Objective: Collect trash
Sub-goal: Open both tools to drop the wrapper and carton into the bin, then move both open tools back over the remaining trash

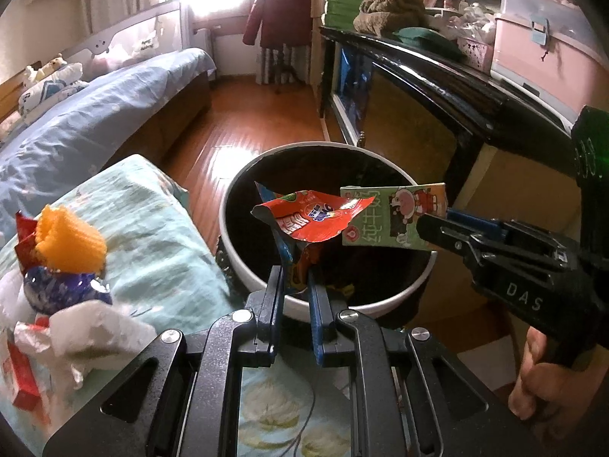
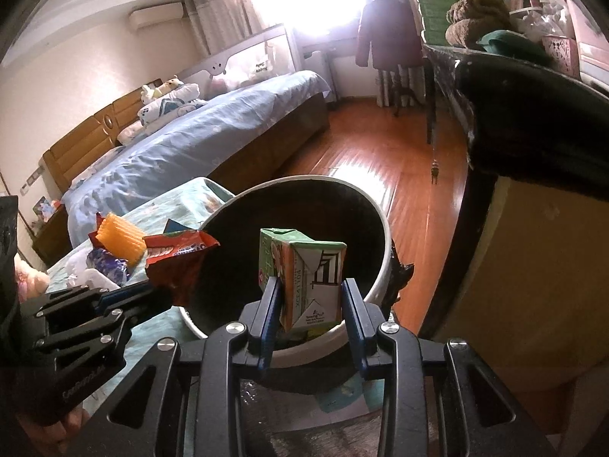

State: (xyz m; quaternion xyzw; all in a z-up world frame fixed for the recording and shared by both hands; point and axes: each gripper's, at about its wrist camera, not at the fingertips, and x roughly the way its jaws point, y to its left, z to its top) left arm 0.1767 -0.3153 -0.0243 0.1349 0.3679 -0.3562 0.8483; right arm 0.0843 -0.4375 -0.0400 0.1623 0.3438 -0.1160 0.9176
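My left gripper (image 1: 295,272) is shut on a red snack wrapper (image 1: 310,219) and holds it over the round bin (image 1: 399,302) with a white rim and black liner. My right gripper (image 2: 310,285) is shut on a small green milk carton (image 2: 310,278) above the same bin (image 2: 384,266). In the left wrist view the carton (image 1: 392,215) and the right gripper (image 1: 434,224) come in from the right. In the right wrist view the wrapper (image 2: 179,262) and the left gripper (image 2: 160,293) come in from the left.
More trash lies on the teal cloth (image 1: 152,236) at left: an orange foam net (image 1: 68,242), a purple wrapper (image 1: 57,289), a crumpled white tissue (image 1: 95,327), red packets (image 1: 23,381). A black cabinet (image 1: 437,87) stands right of the bin, a bed (image 1: 95,114) at left.
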